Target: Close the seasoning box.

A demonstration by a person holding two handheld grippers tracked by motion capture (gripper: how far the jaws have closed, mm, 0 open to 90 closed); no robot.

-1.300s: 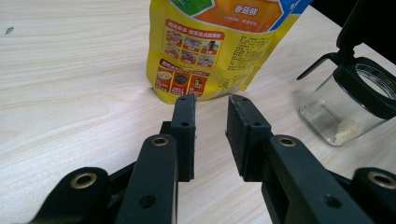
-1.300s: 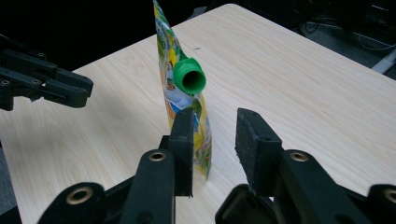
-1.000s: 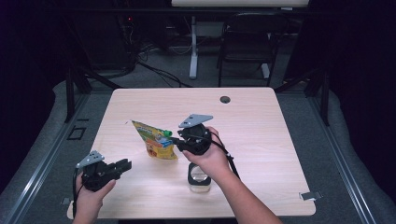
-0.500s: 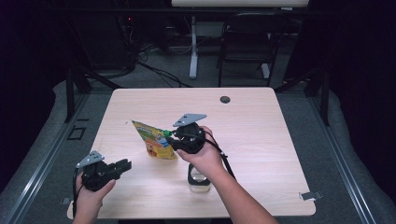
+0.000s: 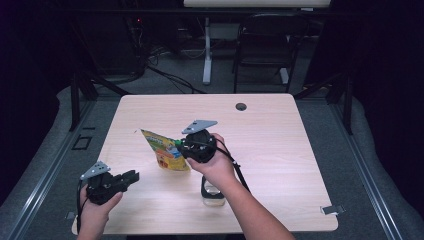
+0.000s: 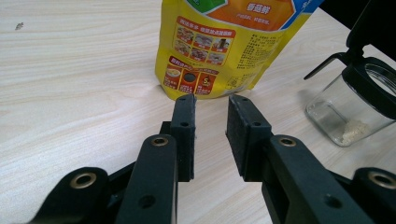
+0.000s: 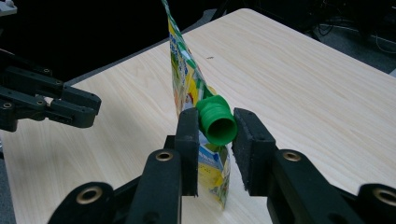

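Right gripper view: right tongs (image 7: 212, 128) just closed onto the pouch's green cap (image 7: 215, 119), hiding its base; left tongs (image 6: 211, 122) part-open, empty.

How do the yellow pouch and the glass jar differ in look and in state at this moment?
The yellow pouch is opaque, printed and flat-sided; the glass jar is clear with a black top. The pouch's green cap sits between the jaws of the right hand-held gripper, which have just been closing; the jar stands free, with only a little pale powder inside. Both stand upright on the table.
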